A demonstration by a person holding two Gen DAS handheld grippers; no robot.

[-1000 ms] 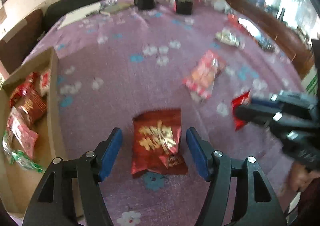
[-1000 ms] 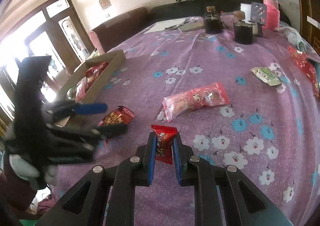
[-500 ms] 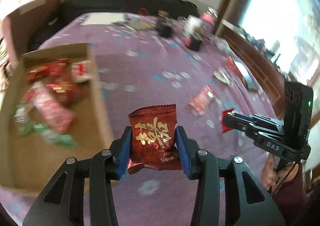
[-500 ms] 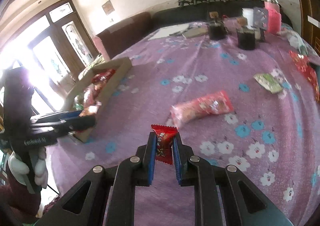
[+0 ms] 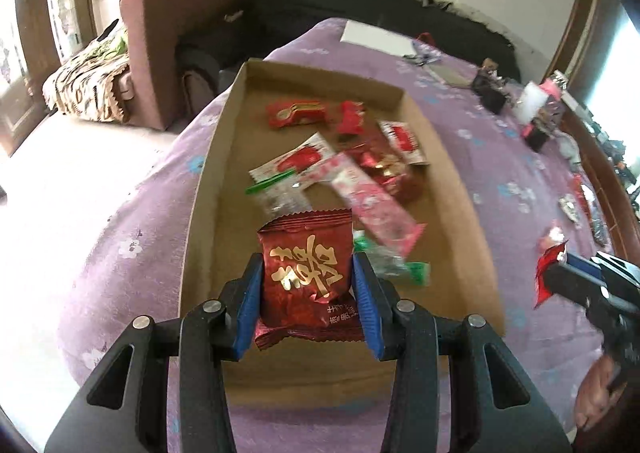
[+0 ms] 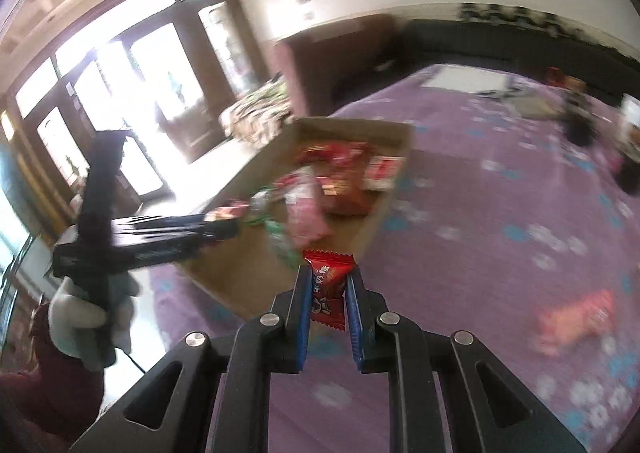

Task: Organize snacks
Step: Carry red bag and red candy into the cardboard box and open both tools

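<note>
Two packets in my grip, one per gripper. My left gripper [image 5: 307,285] pinches a dark red packet with gold characters [image 5: 306,273], blue pads pressed on both its sides, held above the near end of the cardboard tray [image 5: 448,157]. My right gripper [image 6: 328,293] is clamped on a small bright red packet [image 6: 328,289], its crimped top poking out past the fingertips, just short of the tray's near right corner.

Ahead of the left fingers, bare tray floor lies directly under the packet and along the left wall; the right half is crowded. I count about eight wrappers inside, overlapping, among them a long pink one [image 5: 376,205] and a green-ended clear one [image 5: 394,265]; exact count uncertain. Outside, right of my right fingers, one pink packet [image 6: 576,319] lies blurred on the purple flowered cloth [image 5: 120,245].

Half a second back the tray sat left of the left fingers; now it lies straight ahead. Both grips unchanged.
</note>
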